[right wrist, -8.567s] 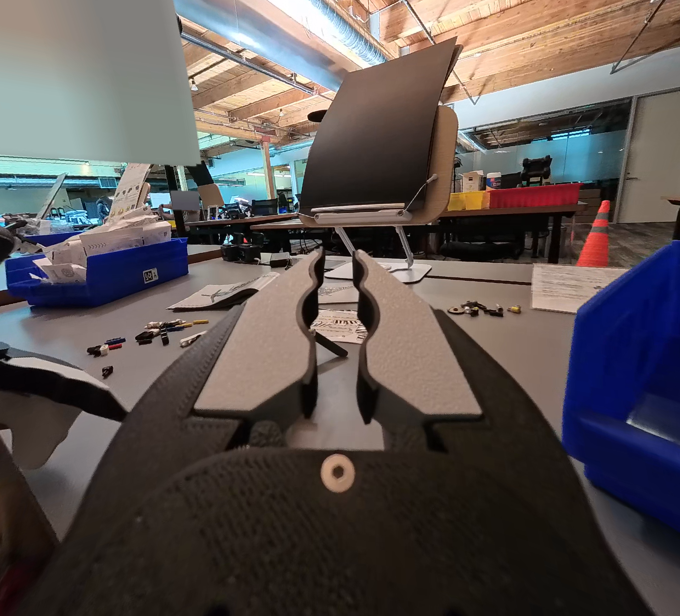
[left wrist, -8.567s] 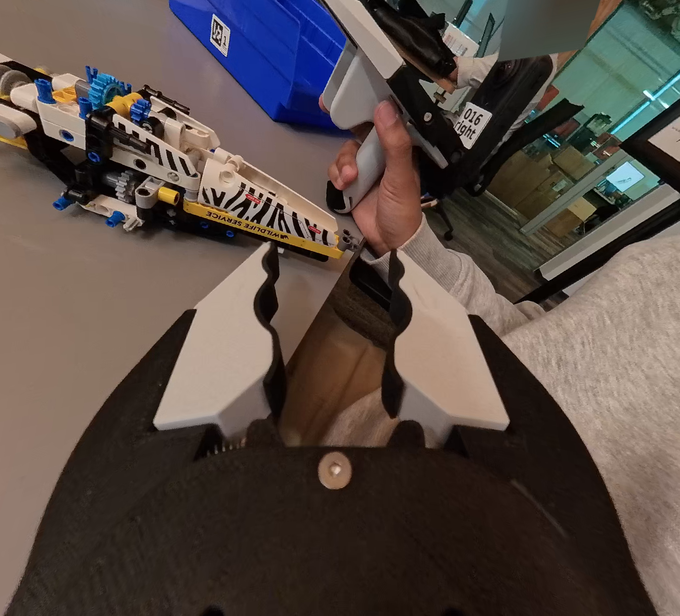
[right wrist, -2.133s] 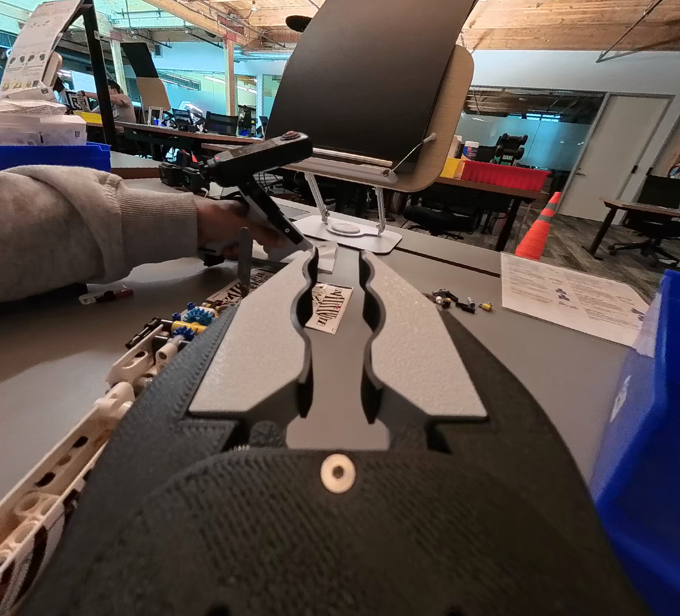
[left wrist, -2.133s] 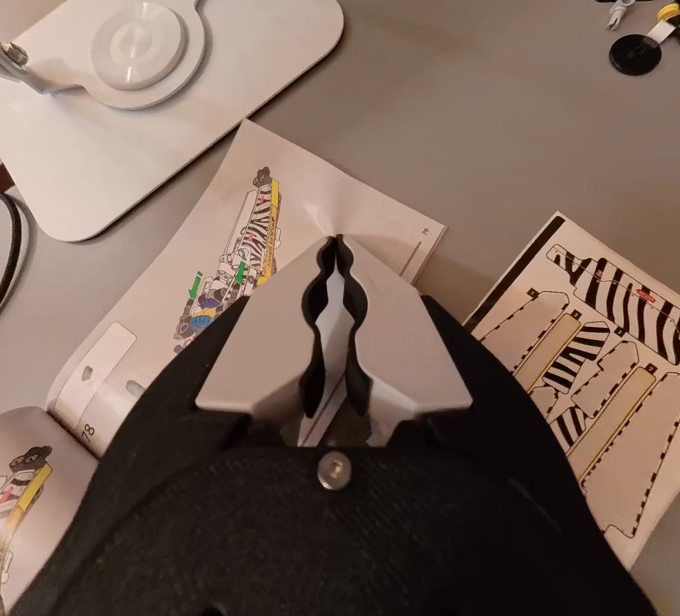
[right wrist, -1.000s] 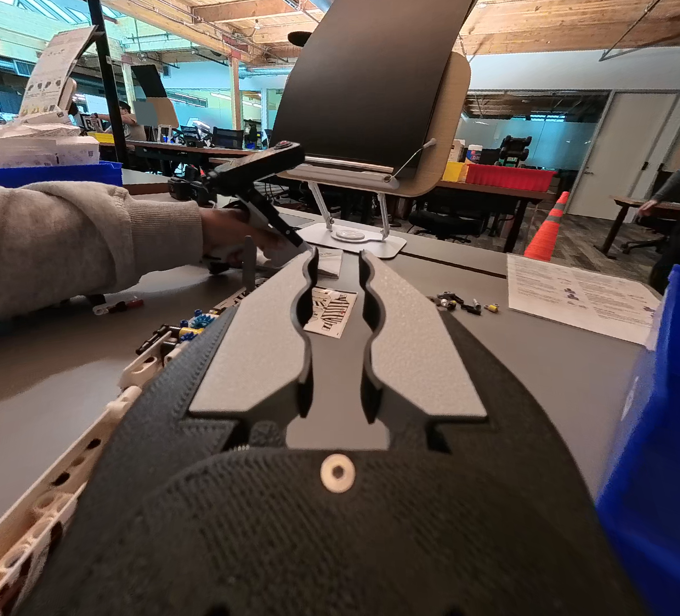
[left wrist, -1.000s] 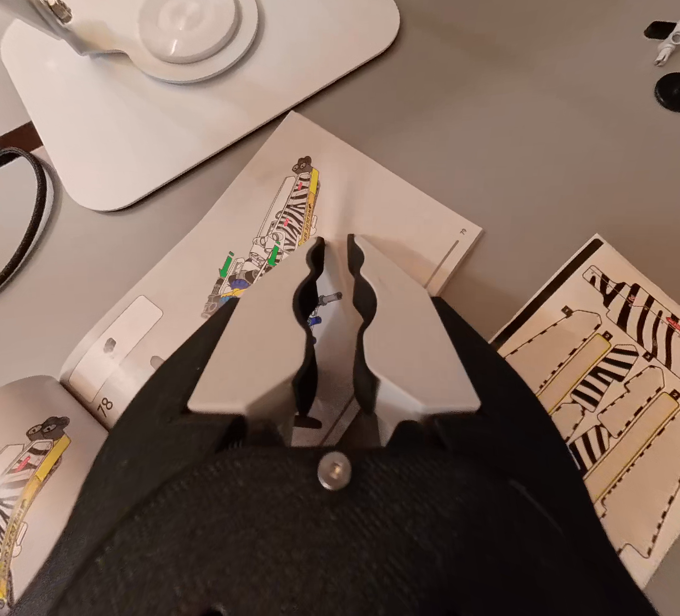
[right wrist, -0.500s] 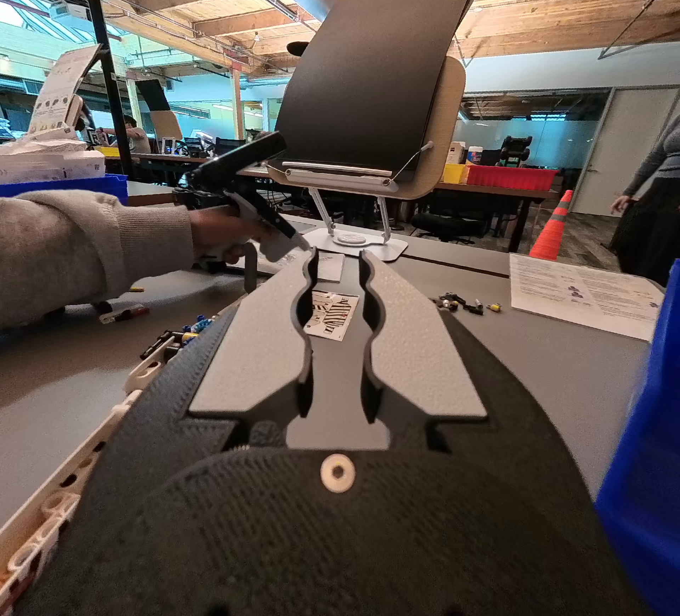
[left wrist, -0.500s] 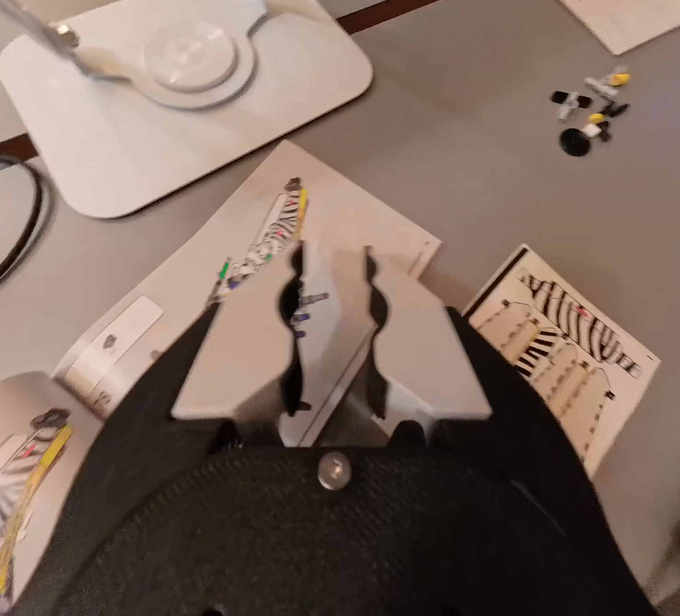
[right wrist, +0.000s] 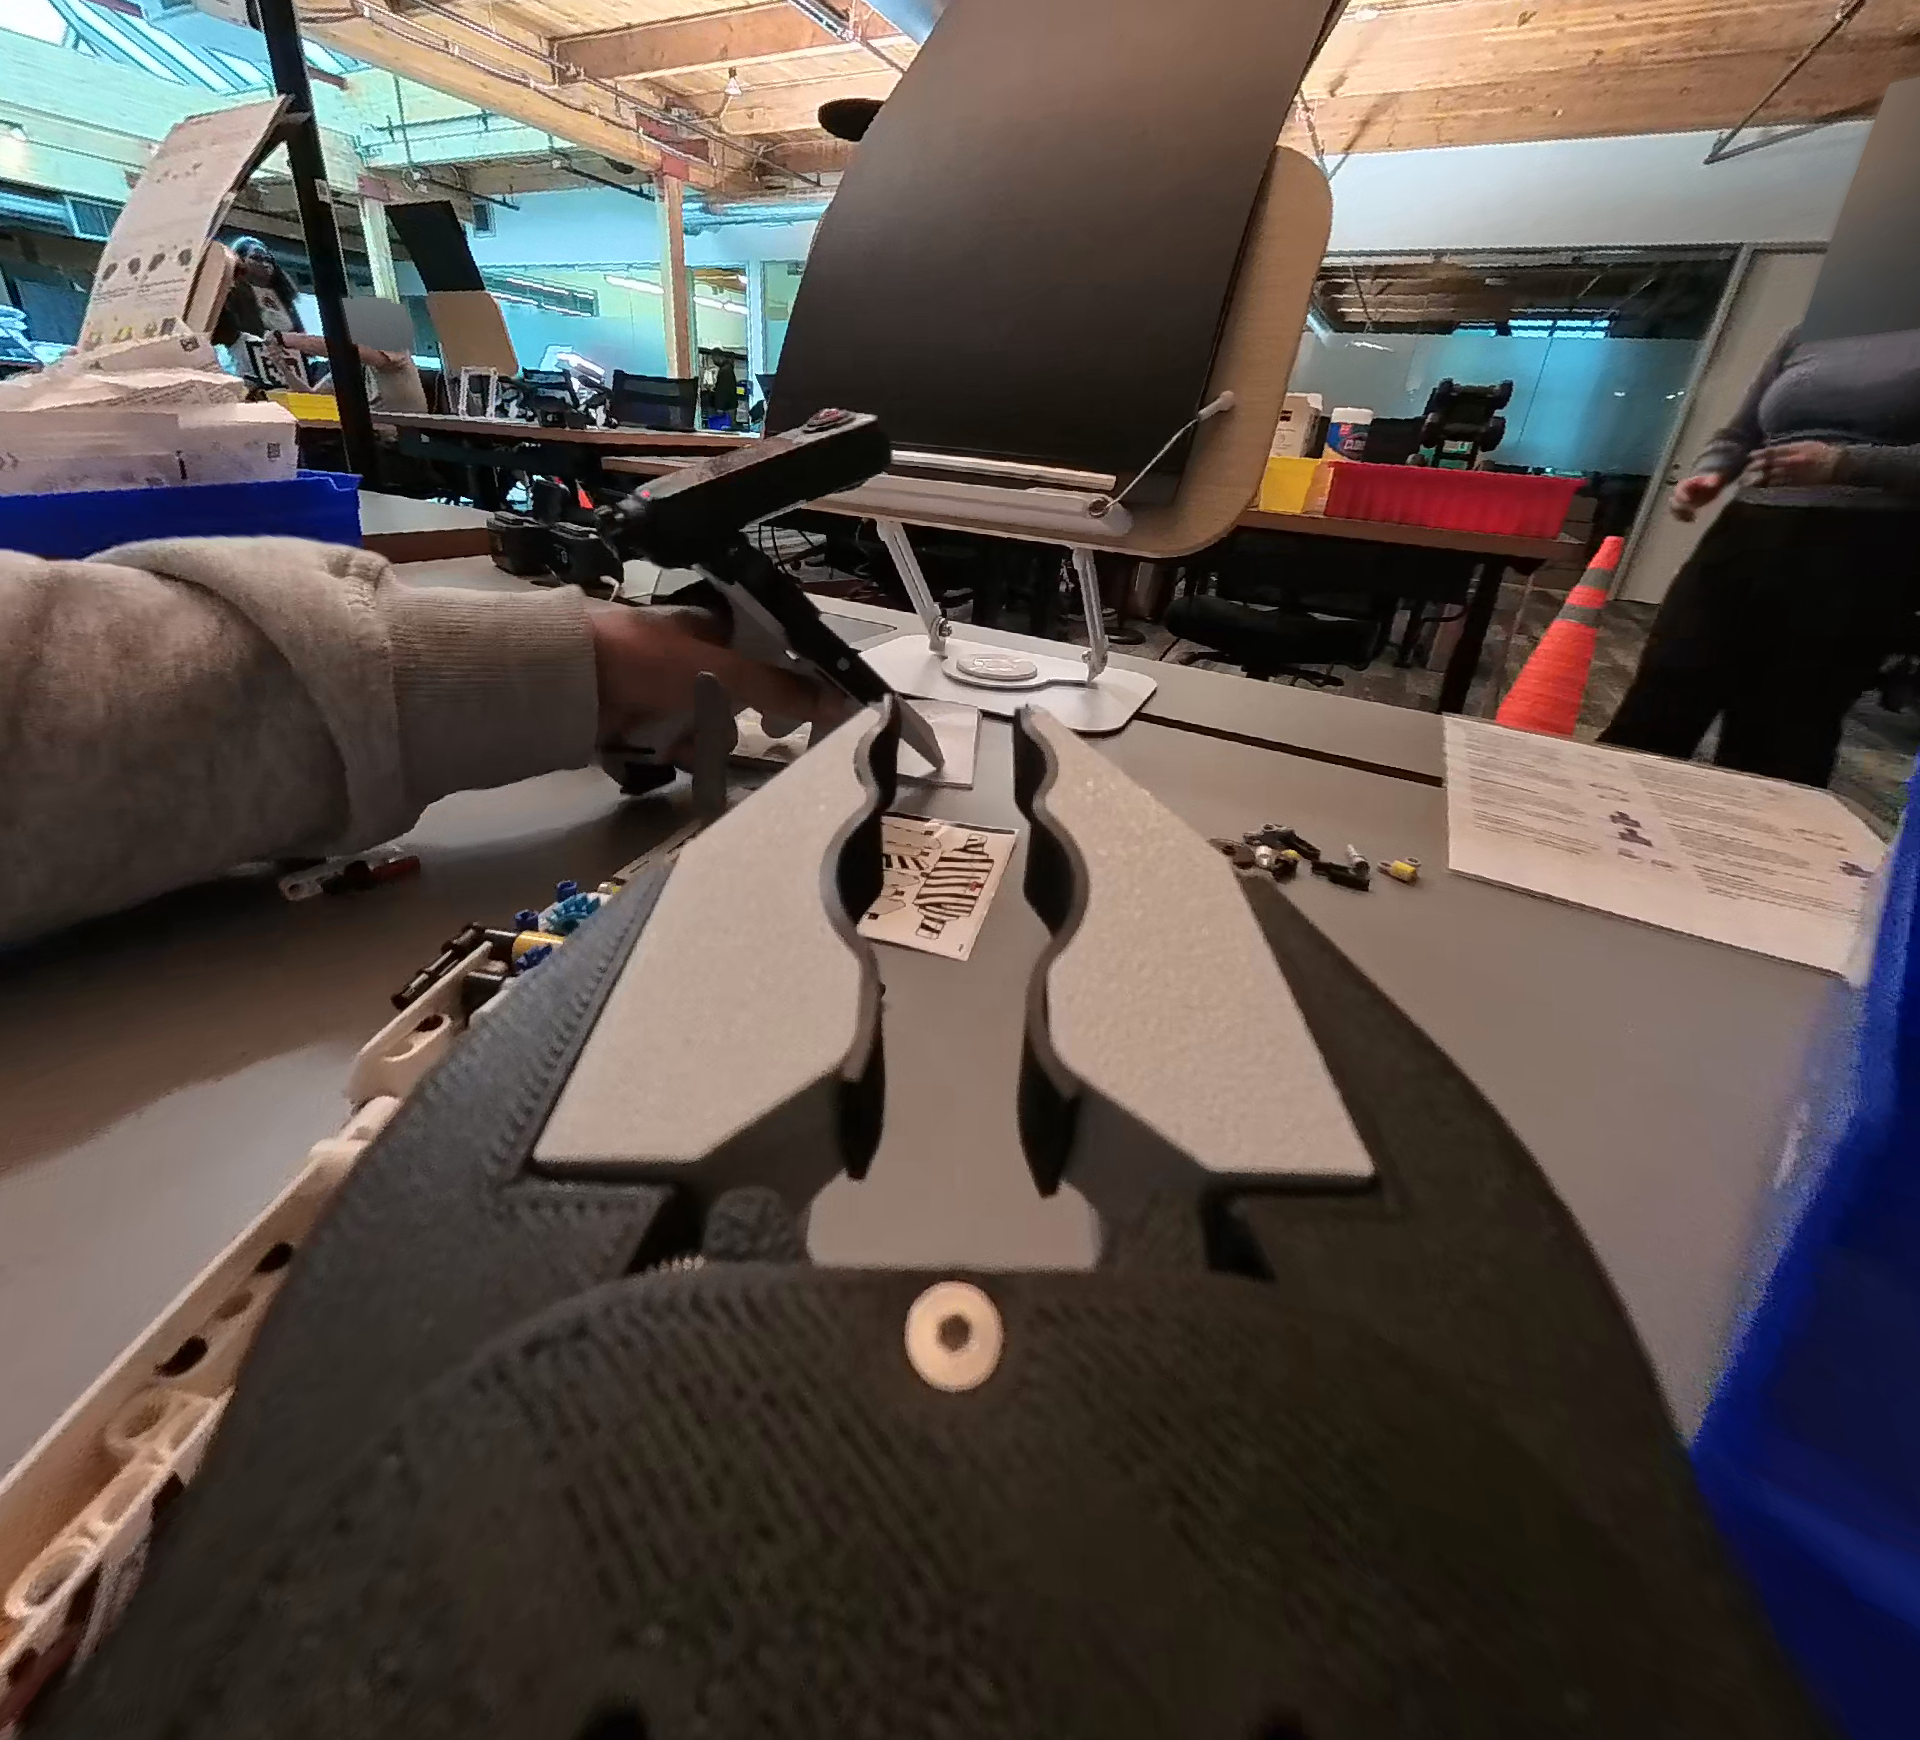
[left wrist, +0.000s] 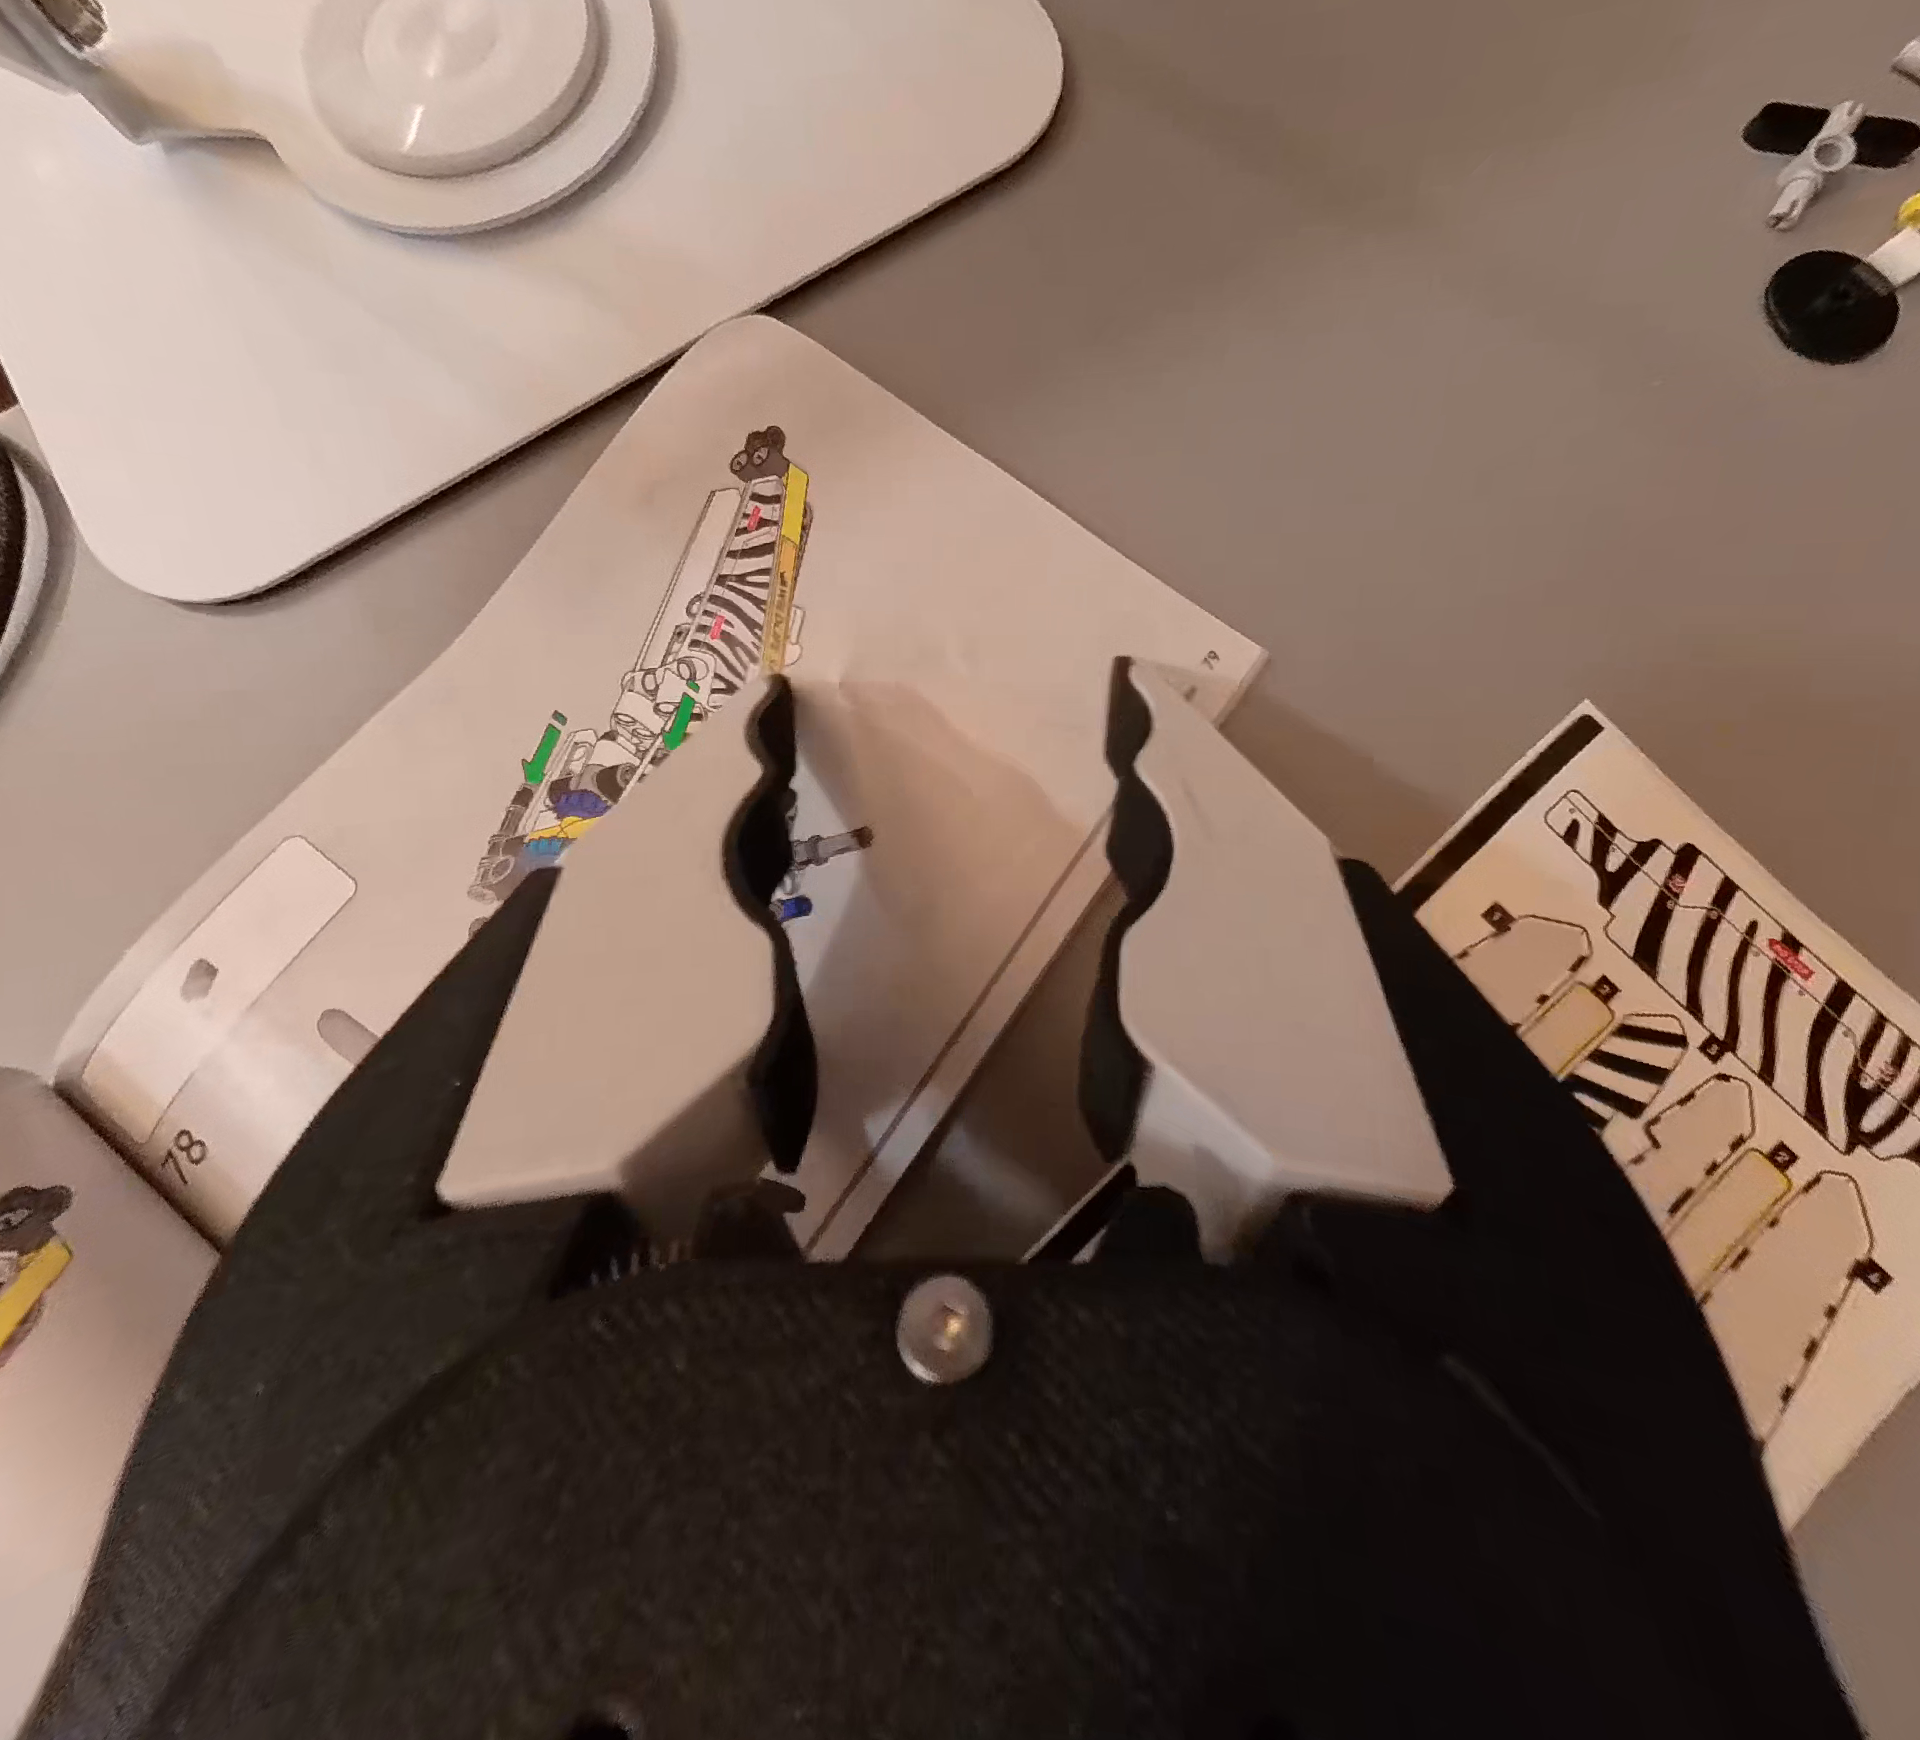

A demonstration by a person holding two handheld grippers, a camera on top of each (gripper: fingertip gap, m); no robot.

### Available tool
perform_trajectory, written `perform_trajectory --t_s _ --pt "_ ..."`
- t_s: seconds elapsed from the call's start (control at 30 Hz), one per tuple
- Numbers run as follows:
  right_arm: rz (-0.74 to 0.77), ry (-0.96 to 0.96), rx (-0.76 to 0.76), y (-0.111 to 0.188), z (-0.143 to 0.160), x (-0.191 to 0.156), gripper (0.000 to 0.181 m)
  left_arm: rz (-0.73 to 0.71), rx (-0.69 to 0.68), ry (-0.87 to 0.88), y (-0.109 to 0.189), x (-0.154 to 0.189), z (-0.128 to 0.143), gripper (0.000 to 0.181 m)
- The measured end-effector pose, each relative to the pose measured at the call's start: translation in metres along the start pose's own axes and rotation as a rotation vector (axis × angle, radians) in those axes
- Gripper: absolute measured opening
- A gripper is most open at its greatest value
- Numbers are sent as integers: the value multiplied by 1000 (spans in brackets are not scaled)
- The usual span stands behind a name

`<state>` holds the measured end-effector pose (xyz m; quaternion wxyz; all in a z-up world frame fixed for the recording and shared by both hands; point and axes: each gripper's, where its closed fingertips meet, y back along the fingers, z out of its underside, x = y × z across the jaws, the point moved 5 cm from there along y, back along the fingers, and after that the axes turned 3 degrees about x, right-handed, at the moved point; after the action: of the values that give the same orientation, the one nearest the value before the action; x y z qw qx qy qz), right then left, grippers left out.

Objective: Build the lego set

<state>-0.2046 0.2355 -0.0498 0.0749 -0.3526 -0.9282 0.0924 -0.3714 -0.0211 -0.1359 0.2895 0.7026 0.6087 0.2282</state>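
Observation:
My left gripper [left wrist: 951, 682] is open and empty, its jaws wide apart just above the open instruction booklet [left wrist: 935, 527], which lies flat on the grey table. A zebra-striped sticker sheet [left wrist: 1714, 1015] lies to its right. In the right wrist view the left gripper [right wrist: 920, 740] points down at the booklet, held by a hand in a grey sleeve [right wrist: 260, 682]. My right gripper [right wrist: 956, 719] is open and empty, low over the table. The partly built white lego model [right wrist: 447, 994] lies at its lower left. The sticker sheet [right wrist: 935, 890] lies ahead of it.
A white stand base [left wrist: 416, 184] sits behind the booklet and carries a black board [right wrist: 1060, 236]. Loose small parts [left wrist: 1829, 308] [right wrist: 1299, 854] lie to the right. A printed sheet [right wrist: 1662, 849], blue bins [right wrist: 1849, 1171] [right wrist: 177, 506] and a standing person [right wrist: 1787, 547] are around. My right fingertips sit around 30 centimeters from my left ones.
My left gripper was shut on the booklet page, then let it go and opened wide; the page lies flat. My right gripper hardly moved. A person came into view at the right.

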Motion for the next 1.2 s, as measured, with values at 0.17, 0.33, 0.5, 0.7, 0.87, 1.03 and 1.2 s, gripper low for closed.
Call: perform_trajectory --t_s 0.17,0.33,0.5,0.7,0.87,1.03,1.2 --pt "4 5 3 1 0 0 19 -51 21 -13 -1 -4 0 33" --pt "5 -5 8 2 -1 0 20 -123 -30 -53 -2 -15 -1 5" --pt "7 -6 12 3 -2 0 20 -80 -43 -20 0 -17 -1 5" --pt "13 -28 34 9 -5 2 19 -14 -73 23 15 -19 10 3" --pt "9 -37 37 10 -7 1 19 92 -95 27 44 -20 21 2" --pt "-1 -20 20 7 -6 -2 20 217 -98 7 46 2 13 75" --pt "2 -2 13 8 -6 -4 19 109 -109 4 21 -1 5 88"
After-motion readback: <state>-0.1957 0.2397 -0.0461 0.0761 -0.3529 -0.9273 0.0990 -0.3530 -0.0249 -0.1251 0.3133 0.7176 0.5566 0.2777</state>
